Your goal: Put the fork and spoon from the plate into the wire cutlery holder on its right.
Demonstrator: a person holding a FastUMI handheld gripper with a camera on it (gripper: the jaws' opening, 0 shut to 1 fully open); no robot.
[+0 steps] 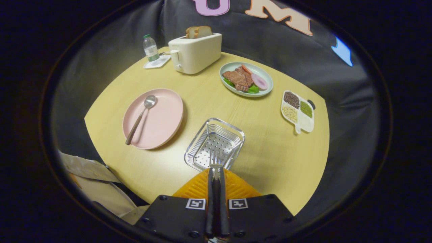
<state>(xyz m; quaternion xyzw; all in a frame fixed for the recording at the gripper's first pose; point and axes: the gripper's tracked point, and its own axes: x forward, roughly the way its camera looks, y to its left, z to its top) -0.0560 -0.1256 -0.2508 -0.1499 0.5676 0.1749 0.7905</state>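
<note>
Right now the tongs [216, 173] are pressed together on the fork [216, 160], pinching its handle between both fingers, tines pointing forward. Fork tines sit over the near rim of the wire cutlery holder [214, 144], which stands on the table [270, 148] just ahead of the fingers. Cannot tell if the tines touch the holder. Holder is a square wire basket with a perforated bottom, to the right of the pink plate [153, 118]. Spoon [141, 118] lies on the plate, bowl toward the far side, brown handle pointing near and reaching the plate's rim. Beyond the plate a cream toaster [195, 53] with bread slices [199, 31] sticking out of the top. Left of the toaster a small water bottle [150, 48] stands on a white coaster [157, 62]. Right of the toaster a pale green dish [246, 79] with meat and vegetables. Further right a white divided tray [298, 111] with grains and beans in its compartments, well apart from the holder.
</note>
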